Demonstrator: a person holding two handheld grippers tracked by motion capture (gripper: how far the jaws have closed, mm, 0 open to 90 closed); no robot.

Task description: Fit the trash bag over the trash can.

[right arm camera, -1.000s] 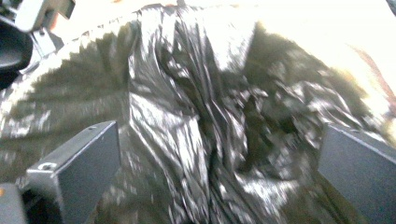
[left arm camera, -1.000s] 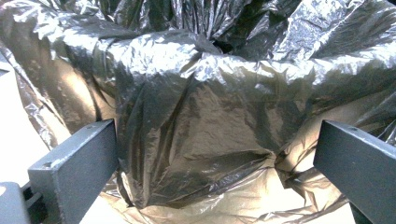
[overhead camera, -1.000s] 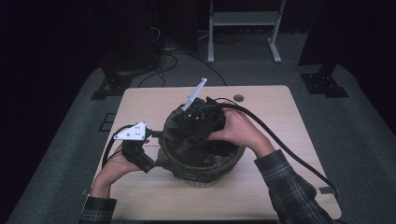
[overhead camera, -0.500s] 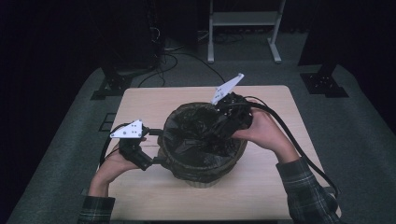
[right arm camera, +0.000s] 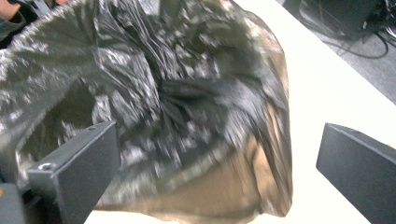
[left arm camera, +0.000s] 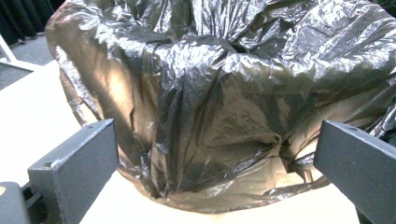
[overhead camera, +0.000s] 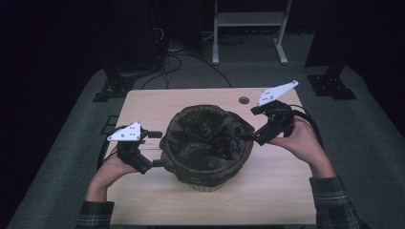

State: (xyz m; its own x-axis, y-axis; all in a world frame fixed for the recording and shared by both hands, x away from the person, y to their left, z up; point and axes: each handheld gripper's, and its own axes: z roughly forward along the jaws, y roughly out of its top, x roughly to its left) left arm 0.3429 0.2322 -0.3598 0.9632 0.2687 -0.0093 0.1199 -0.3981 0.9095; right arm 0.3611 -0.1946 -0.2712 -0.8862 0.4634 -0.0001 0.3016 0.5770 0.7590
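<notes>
Currently both your left gripper (overhead camera: 154, 149) and right gripper (overhead camera: 249, 137) stand wide open, holding nothing, flanking the bag (overhead camera: 205, 138) at frame centre; seat its edge evenly over the bin (overhead camera: 205, 179).

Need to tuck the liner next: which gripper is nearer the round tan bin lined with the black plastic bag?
Left. The left gripper sits right against the bin's side, jaws open; the right gripper is open just off its far right rim.
</notes>
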